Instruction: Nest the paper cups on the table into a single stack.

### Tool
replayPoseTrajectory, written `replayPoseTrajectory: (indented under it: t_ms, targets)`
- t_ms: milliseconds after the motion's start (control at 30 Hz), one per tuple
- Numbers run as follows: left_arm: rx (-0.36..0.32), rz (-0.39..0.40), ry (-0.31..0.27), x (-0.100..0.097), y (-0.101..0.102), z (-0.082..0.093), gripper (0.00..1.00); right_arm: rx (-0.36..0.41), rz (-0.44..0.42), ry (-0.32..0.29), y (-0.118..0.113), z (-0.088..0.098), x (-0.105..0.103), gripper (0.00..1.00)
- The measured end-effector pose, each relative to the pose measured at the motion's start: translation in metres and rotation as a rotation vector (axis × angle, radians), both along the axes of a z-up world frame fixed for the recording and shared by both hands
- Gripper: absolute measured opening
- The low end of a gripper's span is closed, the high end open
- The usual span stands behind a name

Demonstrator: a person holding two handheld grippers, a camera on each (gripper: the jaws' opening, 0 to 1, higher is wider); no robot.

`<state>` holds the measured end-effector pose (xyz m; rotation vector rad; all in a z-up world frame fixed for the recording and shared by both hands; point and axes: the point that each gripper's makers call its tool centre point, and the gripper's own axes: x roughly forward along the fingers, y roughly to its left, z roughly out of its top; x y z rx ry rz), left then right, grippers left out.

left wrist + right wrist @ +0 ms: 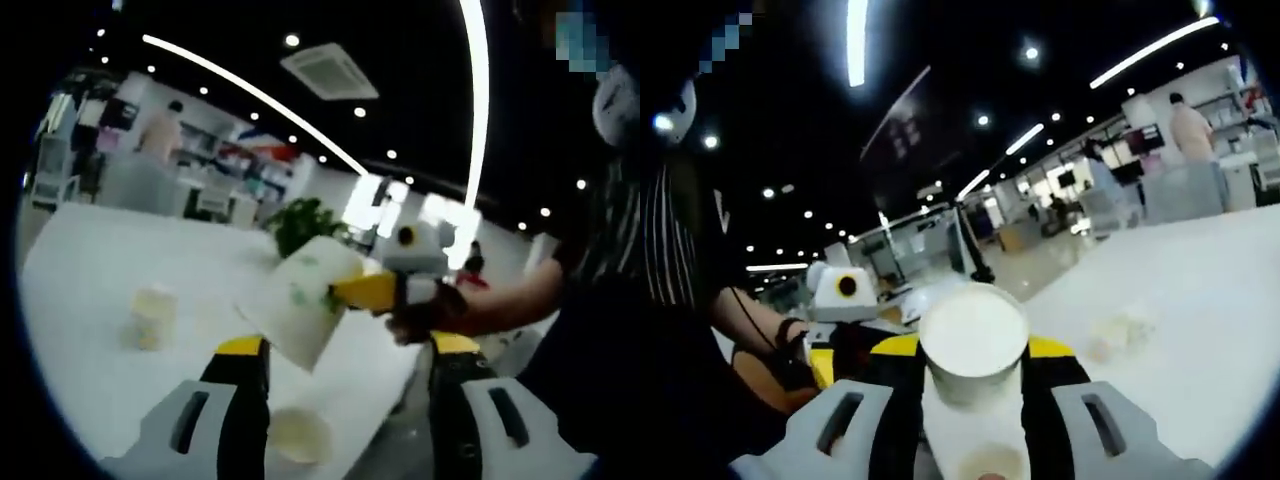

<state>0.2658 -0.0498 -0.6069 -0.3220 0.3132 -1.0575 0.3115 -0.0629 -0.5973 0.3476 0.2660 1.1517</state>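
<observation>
The right claw [975, 385] clamped a white green-printed cup [973, 345]; the left claw [350, 355] stood apart above another cup [297, 437].

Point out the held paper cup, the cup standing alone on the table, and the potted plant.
held paper cup [300, 305]: left gripper view, on its side wall.
standing paper cup [153, 317]: left gripper view, on its side.
potted plant [300, 222]: left gripper view, on its leaves.
</observation>
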Motion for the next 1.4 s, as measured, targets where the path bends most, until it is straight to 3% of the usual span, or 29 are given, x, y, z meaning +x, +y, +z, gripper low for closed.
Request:
replayPoseTrajectory:
  t_ms: [167,300,533,900,1133,1200,1400]
  targets:
    - [-0.053,0.016,0.014,0.001,0.004,0.007,0.50,0.083,-0.003,0.060,-0.004,0.003,0.000,0.34]
    - [-0.071,0.013,0.014,-0.001,0.004,0.011,0.42,0.168,0.022,0.148,-0.006,0.004,-0.006,0.34]
    - [-0.077,-0.002,0.019,-0.005,0.002,0.011,0.30,0.235,0.053,0.226,-0.012,-0.001,-0.013,0.34]
    - [-0.094,-0.024,0.017,-0.010,0.001,0.018,0.07,0.328,0.121,0.263,-0.013,0.006,-0.026,0.35]
    - [-0.100,-0.050,0.020,-0.014,0.001,0.020,0.04,0.349,0.164,0.243,-0.012,0.005,-0.030,0.35]
    - [-0.105,-0.062,0.018,-0.016,0.001,0.022,0.02,0.347,0.175,0.211,-0.012,0.006,-0.032,0.35]
    - [-0.085,-0.097,0.009,-0.018,-0.001,0.021,0.00,0.259,0.159,0.118,-0.015,0.002,-0.026,0.40]
